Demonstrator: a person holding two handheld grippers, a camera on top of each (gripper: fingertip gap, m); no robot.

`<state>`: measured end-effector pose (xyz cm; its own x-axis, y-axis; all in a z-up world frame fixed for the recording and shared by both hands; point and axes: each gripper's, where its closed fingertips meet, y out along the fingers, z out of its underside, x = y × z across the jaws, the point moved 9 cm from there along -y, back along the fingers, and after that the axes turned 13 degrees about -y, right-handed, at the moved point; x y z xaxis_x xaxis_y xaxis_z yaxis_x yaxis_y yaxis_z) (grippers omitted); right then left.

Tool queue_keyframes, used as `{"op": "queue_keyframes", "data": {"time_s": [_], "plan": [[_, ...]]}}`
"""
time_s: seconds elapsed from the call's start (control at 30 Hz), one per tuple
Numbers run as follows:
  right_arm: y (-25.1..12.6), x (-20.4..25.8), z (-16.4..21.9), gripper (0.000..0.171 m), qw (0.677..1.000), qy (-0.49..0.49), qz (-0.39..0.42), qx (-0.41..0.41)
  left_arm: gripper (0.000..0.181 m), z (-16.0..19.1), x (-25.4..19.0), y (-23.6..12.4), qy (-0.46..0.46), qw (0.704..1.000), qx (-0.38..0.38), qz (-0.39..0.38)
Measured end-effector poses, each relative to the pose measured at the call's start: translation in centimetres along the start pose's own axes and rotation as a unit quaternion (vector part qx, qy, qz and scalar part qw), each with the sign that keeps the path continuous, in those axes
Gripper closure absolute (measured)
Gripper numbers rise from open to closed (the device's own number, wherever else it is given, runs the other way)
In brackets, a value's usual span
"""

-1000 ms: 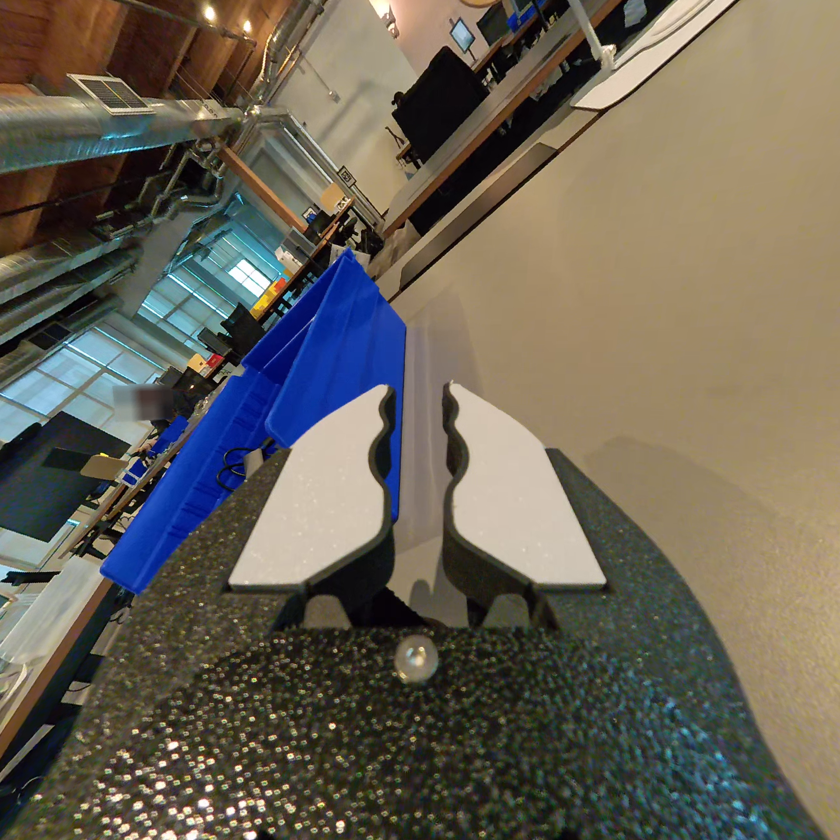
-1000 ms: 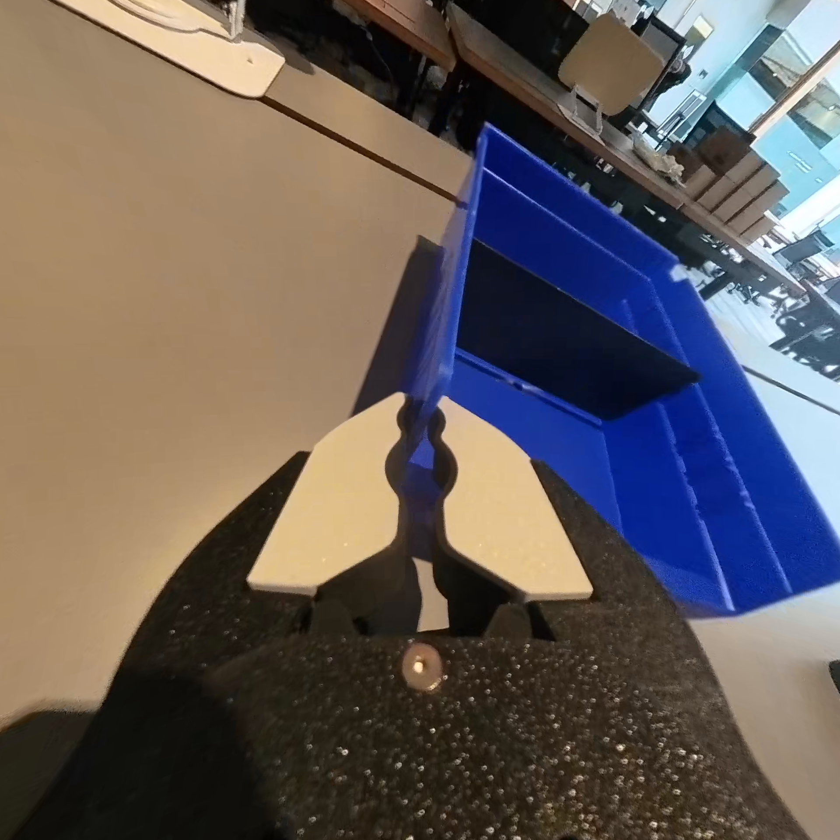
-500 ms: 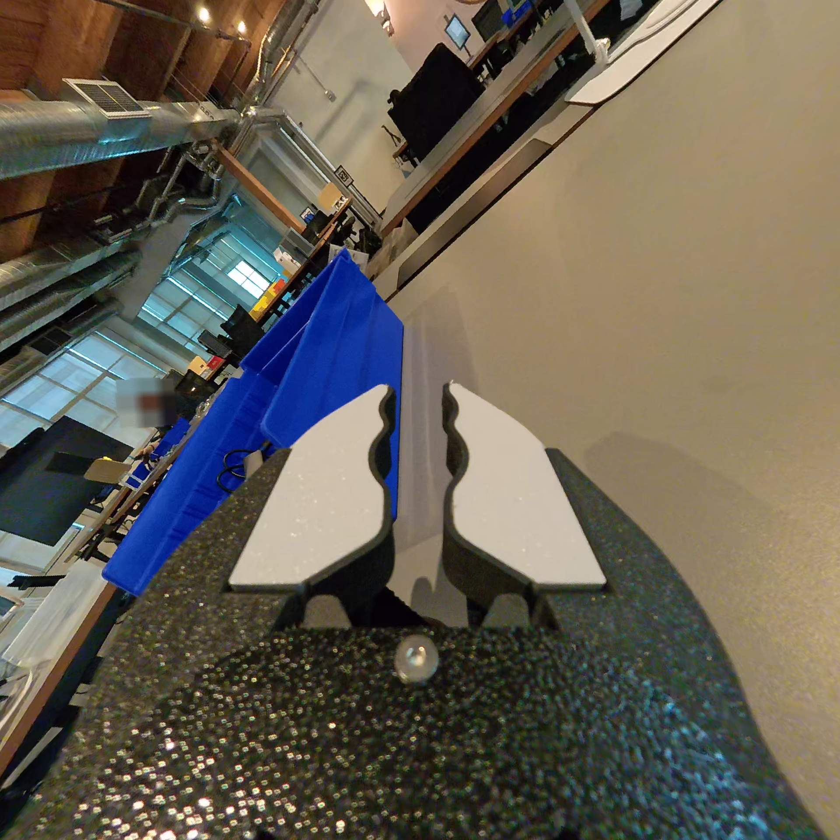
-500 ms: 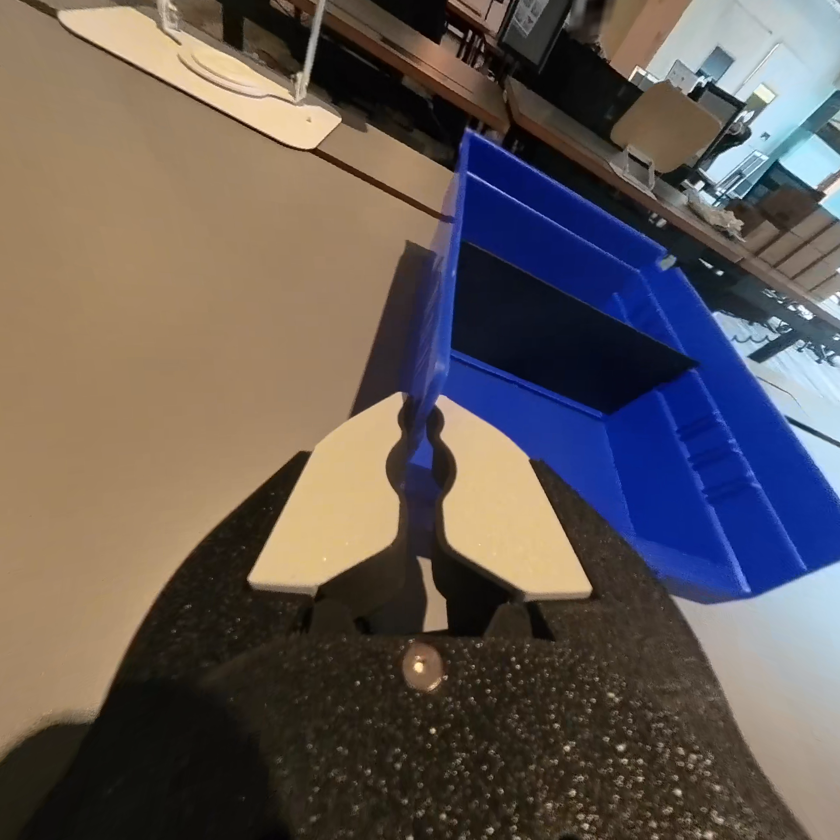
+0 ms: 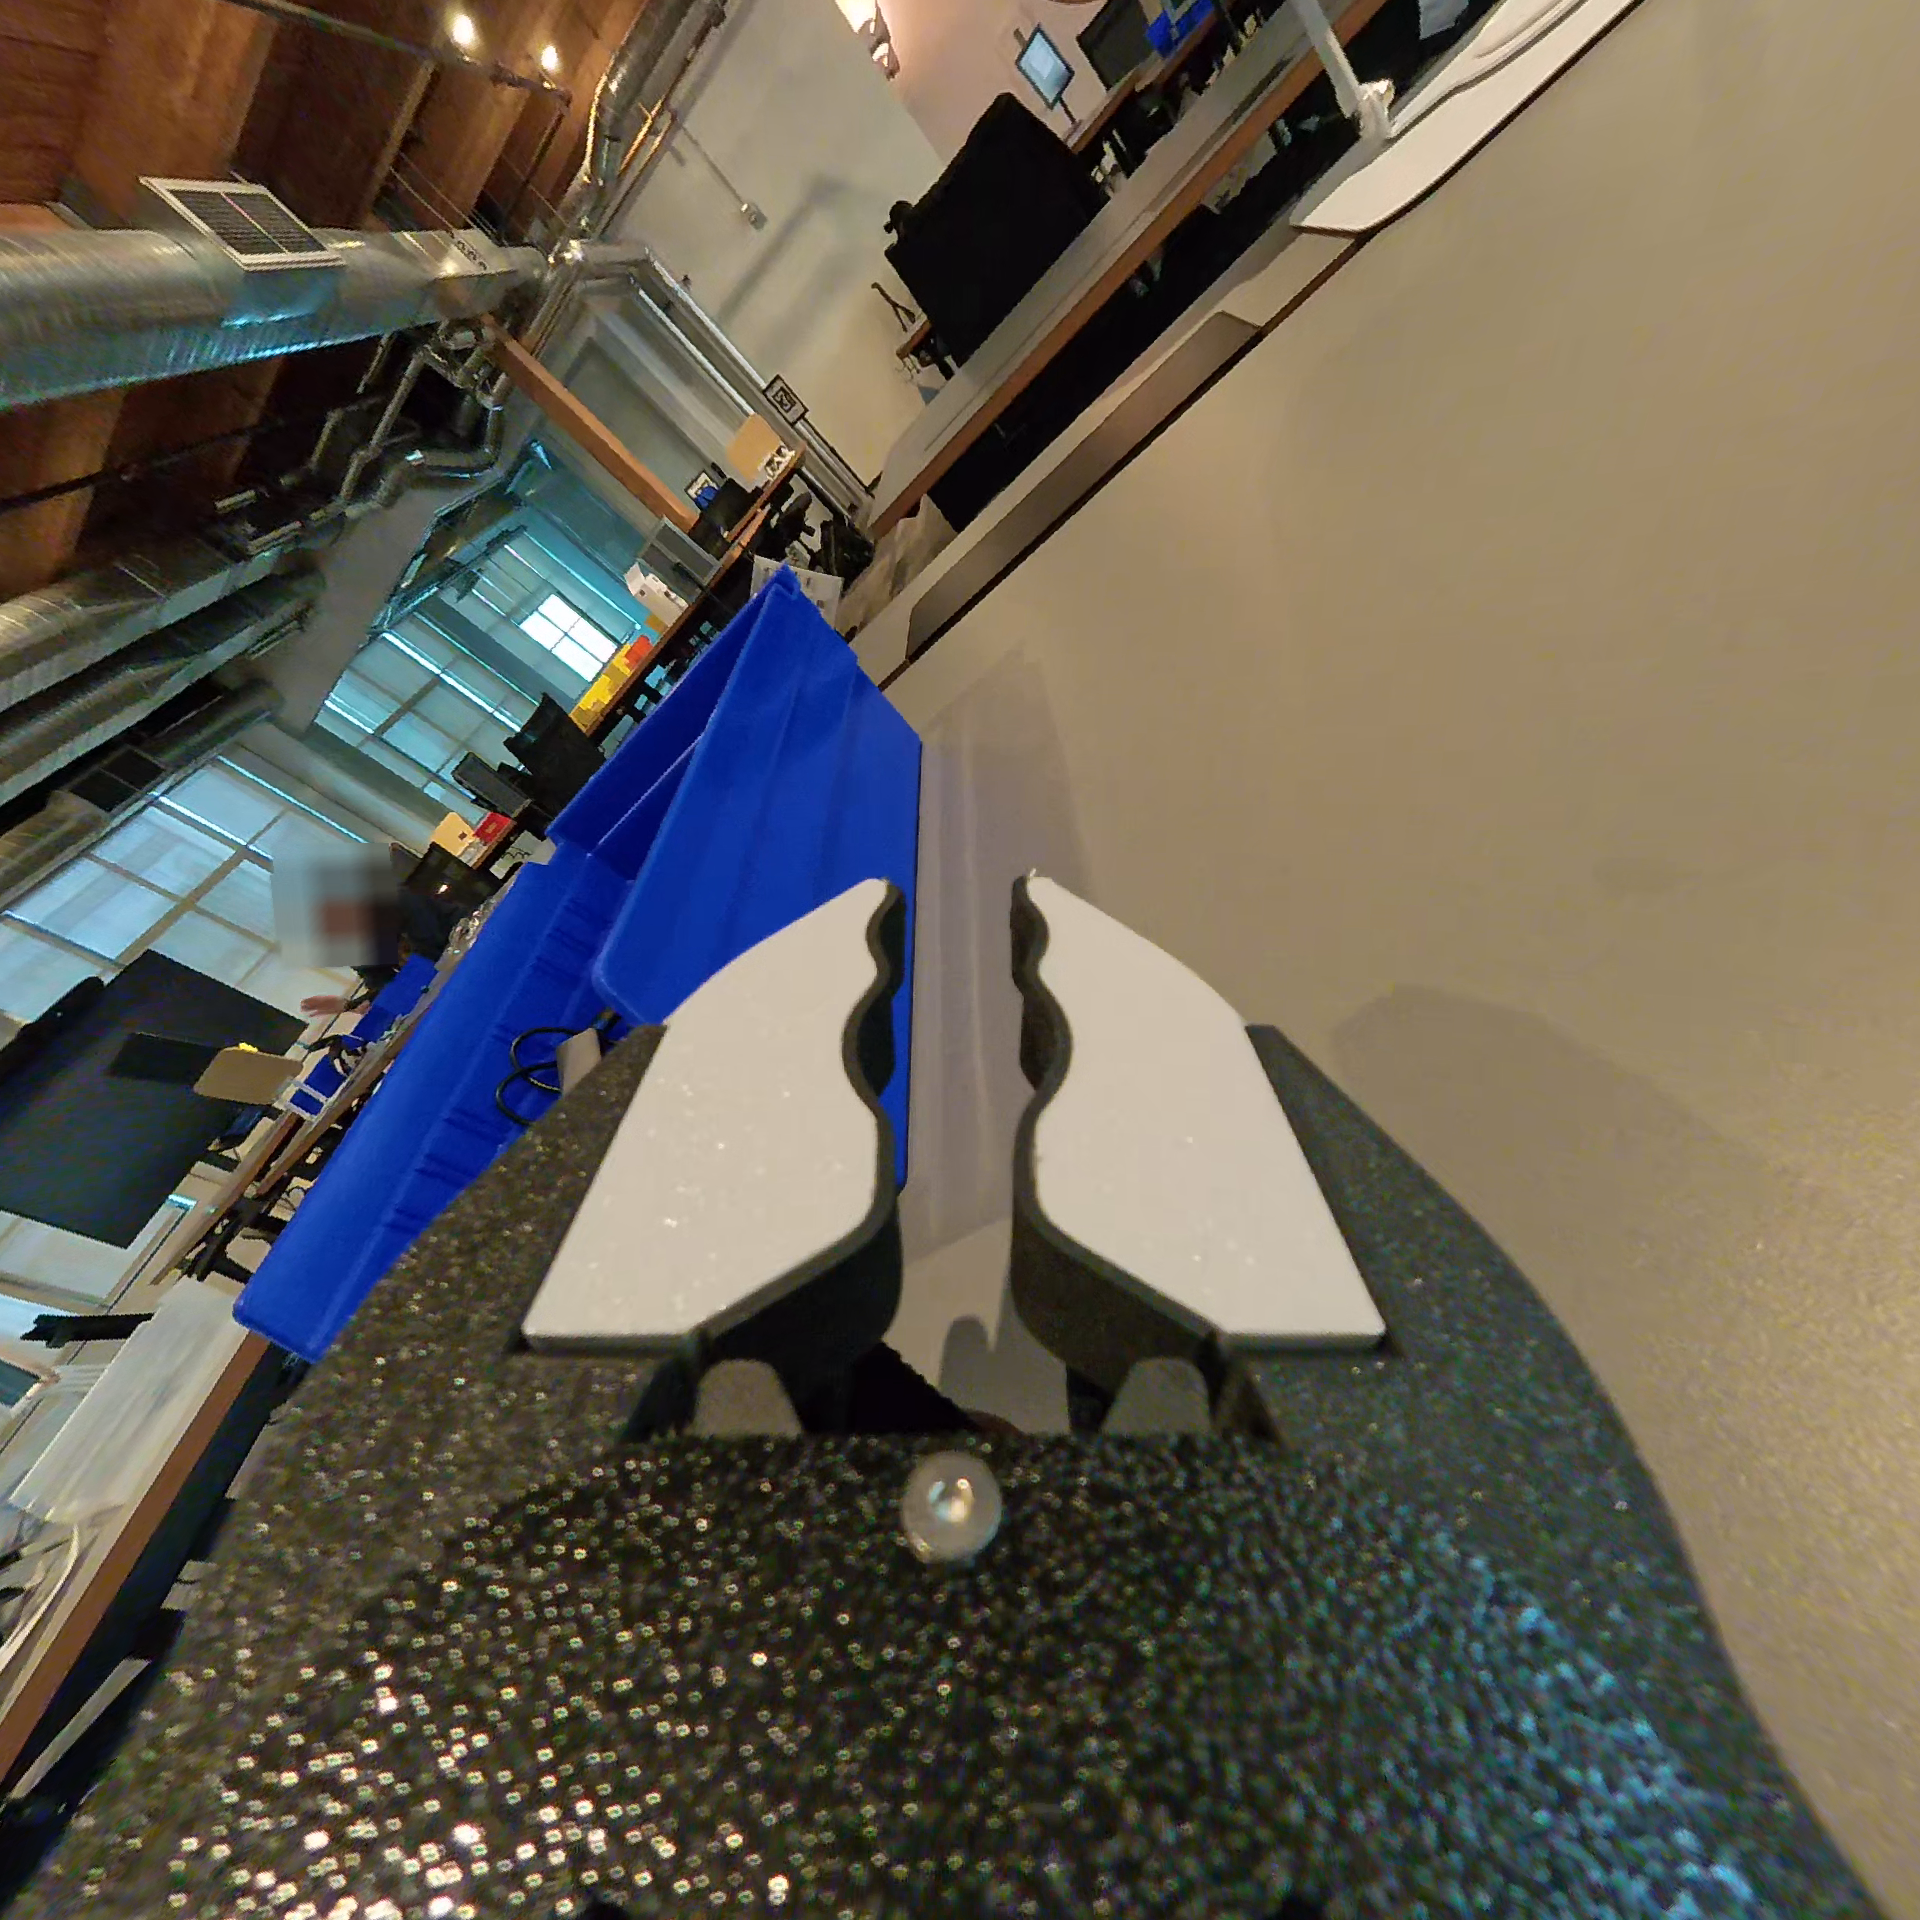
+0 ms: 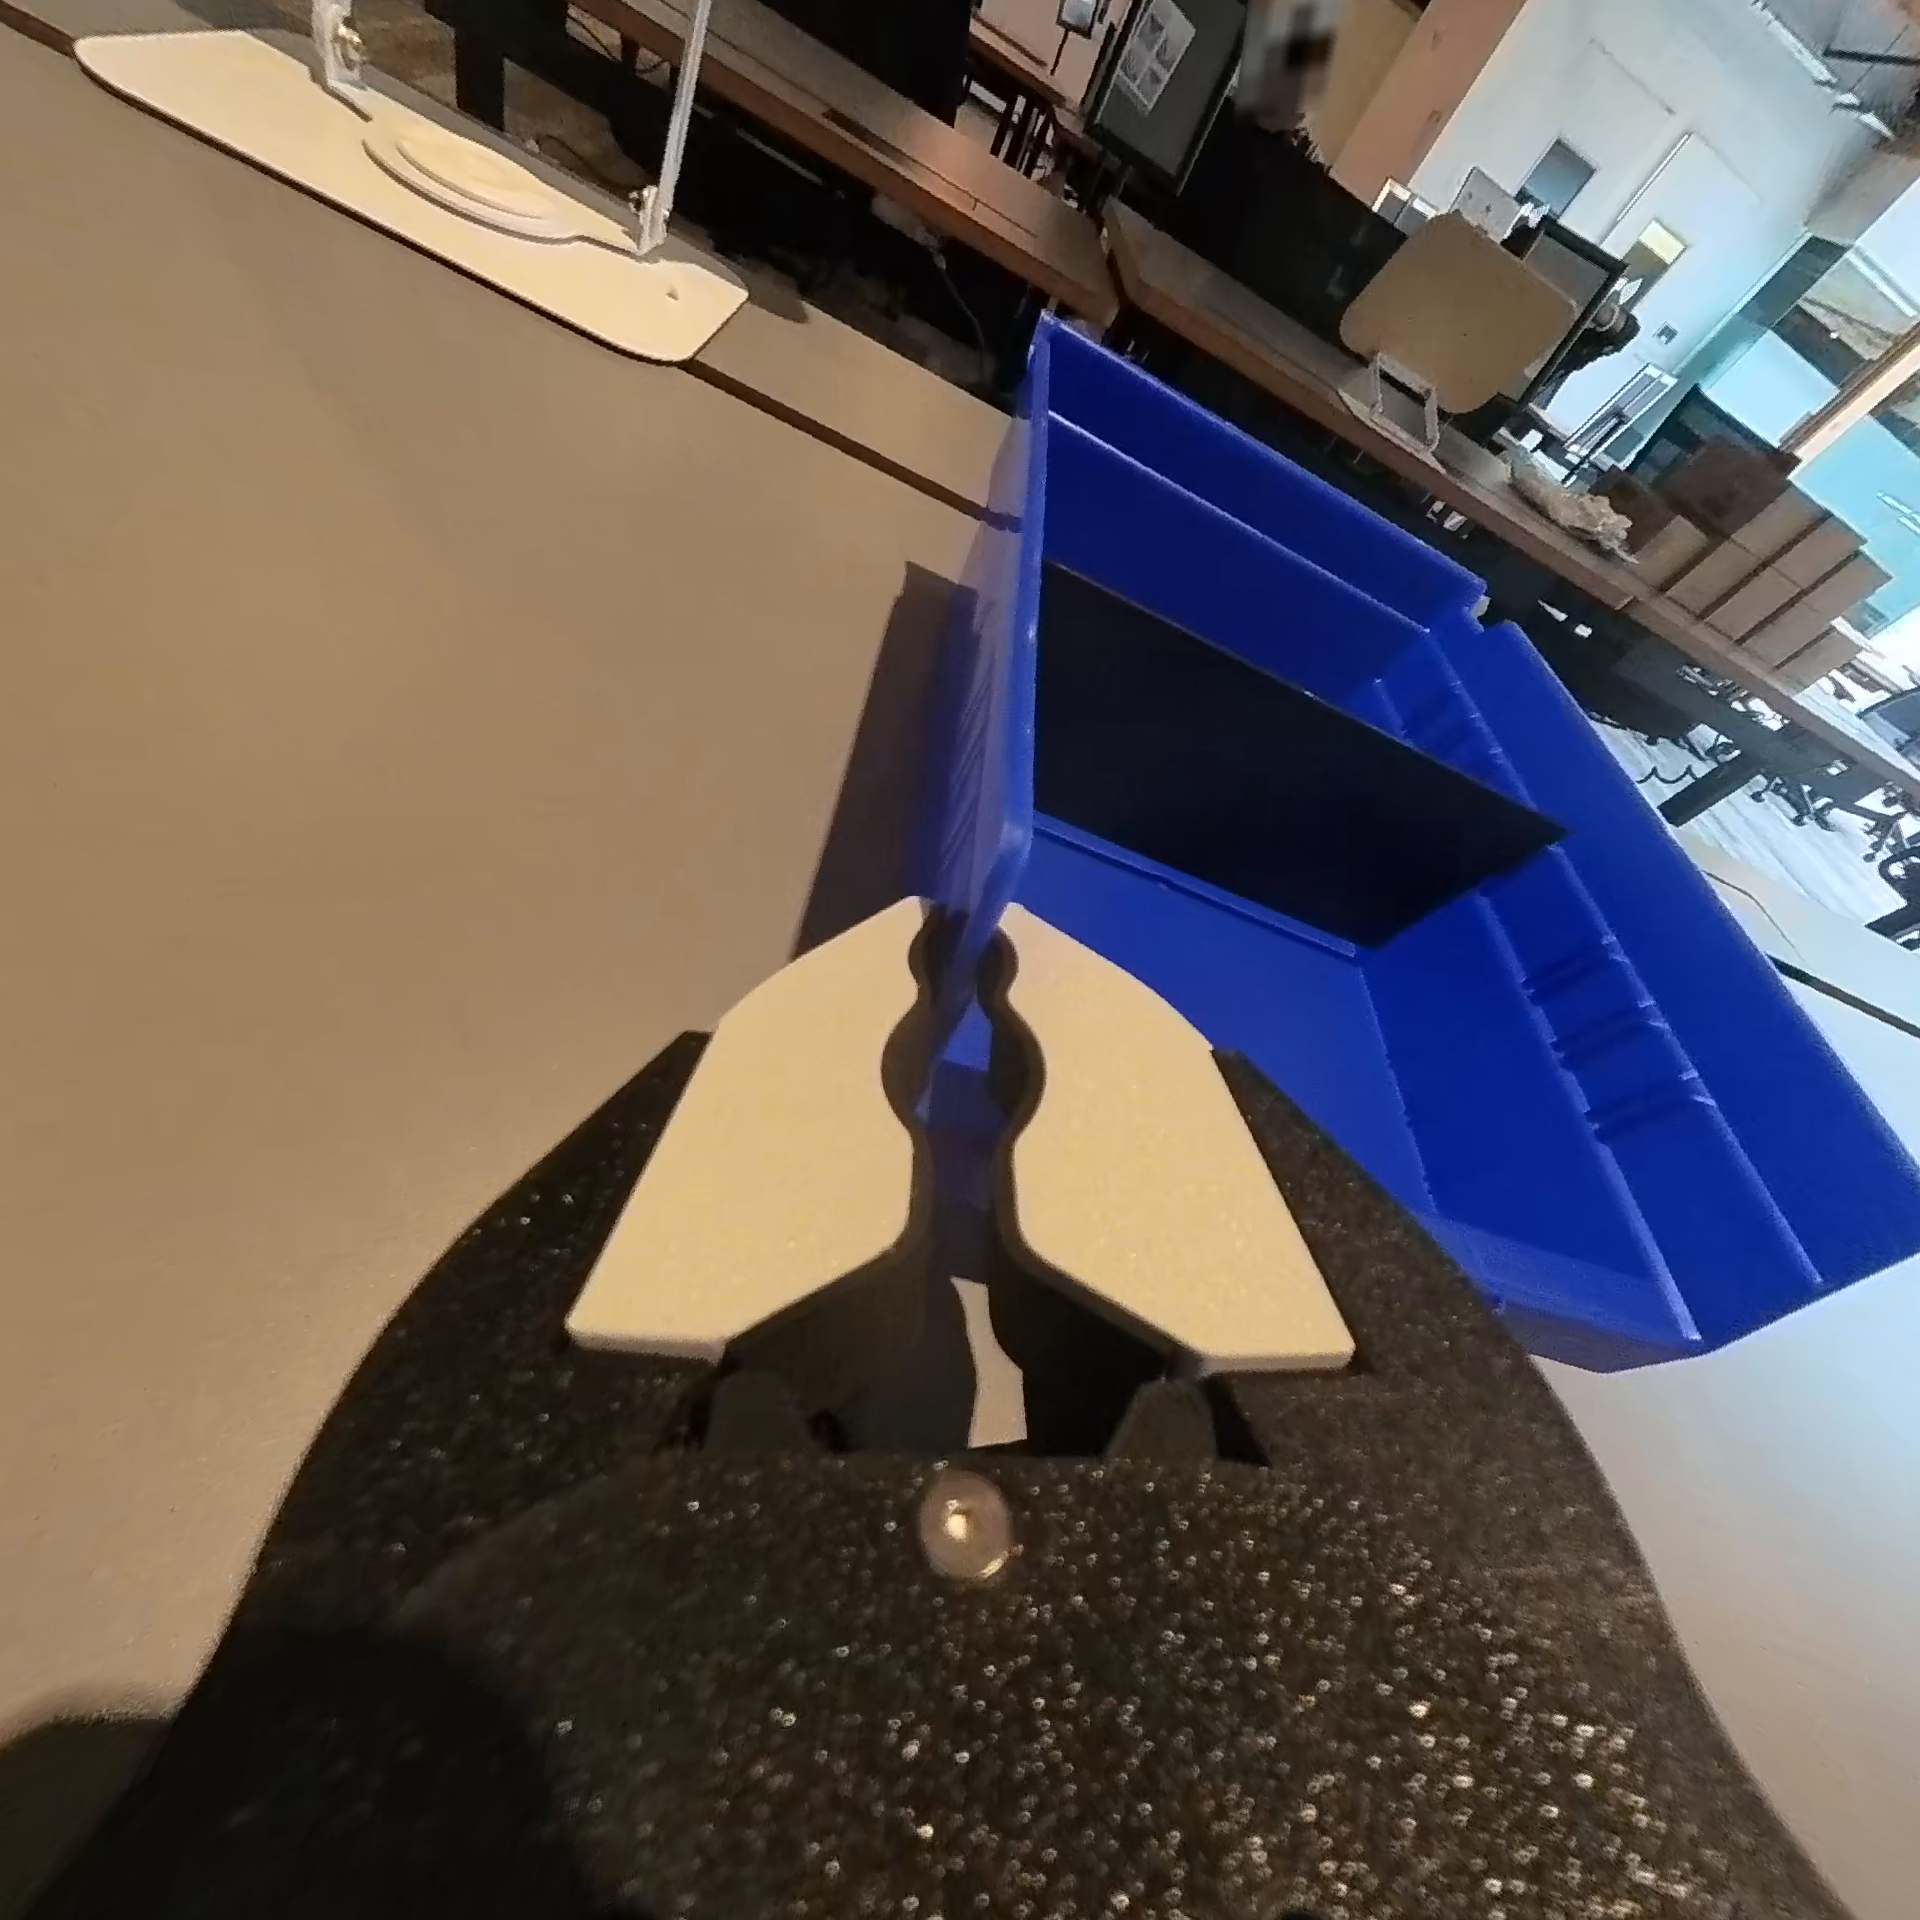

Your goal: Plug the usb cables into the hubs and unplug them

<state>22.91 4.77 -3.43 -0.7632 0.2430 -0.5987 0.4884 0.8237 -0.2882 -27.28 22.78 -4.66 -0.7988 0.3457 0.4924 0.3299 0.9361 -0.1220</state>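
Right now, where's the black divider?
In the right wrist view, the black divider stands across the inside of the blue bin, ahead and right of the right gripper, which grips the bin's wall.

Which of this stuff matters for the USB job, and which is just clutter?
Job: black cable in the farther blue bin; nearer blue bin, right gripper shut on its wall; left gripper, open.
Clutter: white base plate, black divider, background desks.

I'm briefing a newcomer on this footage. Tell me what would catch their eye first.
The big blue bin on the tan table stands out, its side wall clamped in the right gripper. A black divider crosses its inside. The left gripper is open beside a blue bin, holding nothing.
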Motion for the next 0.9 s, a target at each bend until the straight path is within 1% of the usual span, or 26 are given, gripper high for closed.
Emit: {"op": "queue_keyframes", "data": {"time_s": [0.33,0.4,0.43,0.5,0.57,0.63,0.77,0.87,0.9], "plan": [[-0.7,0.2,0.3,0.163,1.000,-0.017,0.019,-0.018,0.163,0.0,0.0,0.0,0.000,1.000,0.000,0.000],[-1.8,0.3,0.0,0.157,0.998,-0.024,0.039,-0.053,0.162,0.0,0.1,0.0,-0.004,1.000,-0.002,-0.001],[-2.5,0.3,-0.4,0.153,0.995,-0.026,0.050,-0.081,0.162,0.0,0.1,-0.1,-0.007,1.000,-0.006,-0.002],[-4.2,0.7,-1.4,0.153,0.986,-0.038,0.062,-0.153,0.162,-0.1,0.4,-0.2,-0.023,1.000,-0.019,-0.002],[-5.6,1.5,-2.3,0.153,0.973,-0.046,0.044,-0.221,0.162,-0.4,0.9,-0.6,-0.052,0.998,-0.043,0.001],[-6.1,2.6,-2.8,0.154,0.967,-0.058,0.005,-0.250,0.162,-0.7,1.4,-1.0,-0.088,0.993,-0.073,0.006],[-5.5,4.4,-3.0,0.152,0.962,-0.076,-0.087,-0.246,0.162,-0.9,2.7,-1.9,-0.158,0.979,-0.126,0.011],[-4.8,5.0,-2.7,0.150,0.962,-0.072,-0.139,-0.222,0.162,-1.1,4.1,-2.7,-0.236,0.957,-0.168,0.007],[-4.6,5.2,-2.7,0.147,0.964,-0.075,-0.144,-0.212,0.162,-1.3,4.7,-2.9,-0.246,0.953,-0.174,0.004]]}}
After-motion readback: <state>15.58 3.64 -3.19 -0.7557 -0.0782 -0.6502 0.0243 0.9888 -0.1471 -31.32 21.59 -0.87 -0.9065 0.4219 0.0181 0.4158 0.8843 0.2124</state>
